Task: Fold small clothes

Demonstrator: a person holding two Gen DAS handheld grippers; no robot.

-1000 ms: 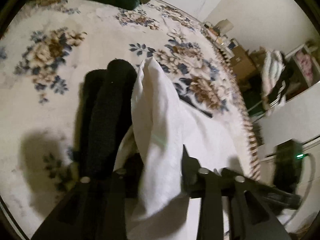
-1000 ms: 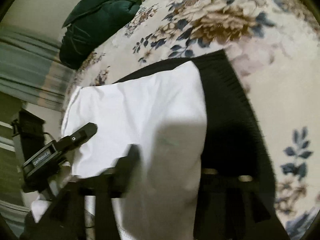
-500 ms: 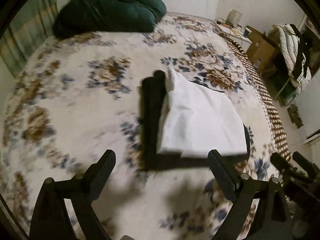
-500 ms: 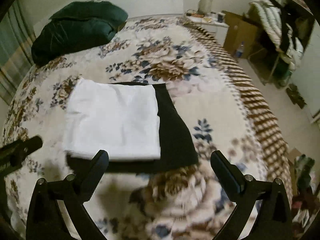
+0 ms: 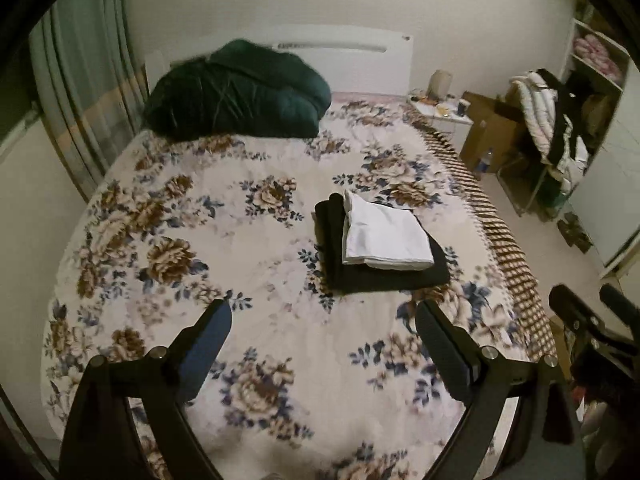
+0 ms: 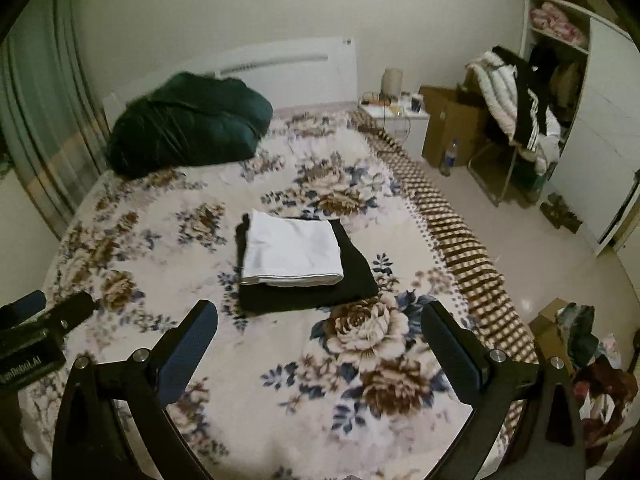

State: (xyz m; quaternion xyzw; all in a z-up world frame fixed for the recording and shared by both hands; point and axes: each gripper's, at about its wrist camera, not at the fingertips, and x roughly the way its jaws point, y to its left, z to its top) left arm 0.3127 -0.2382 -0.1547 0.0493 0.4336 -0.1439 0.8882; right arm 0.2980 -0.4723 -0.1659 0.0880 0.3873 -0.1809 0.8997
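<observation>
White cloth now released on black garment, both jaws pulled back

Your bed, spread with a floral blanket, carries a folded black garment mid-mattress and a dark green pillow at its head.

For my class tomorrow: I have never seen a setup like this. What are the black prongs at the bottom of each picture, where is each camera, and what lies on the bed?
There is no robot. A person holds a two-finger gripper in each hand, and each carries a wide-angle camera looking forward along its fingers. One picture comes from the left gripper, the other from the right gripper. Both are open and hold nothing. On the flowered bedspread lies a folded white garment on top of a folded black garment. A dark green bundle sits by the headboard.
</observation>
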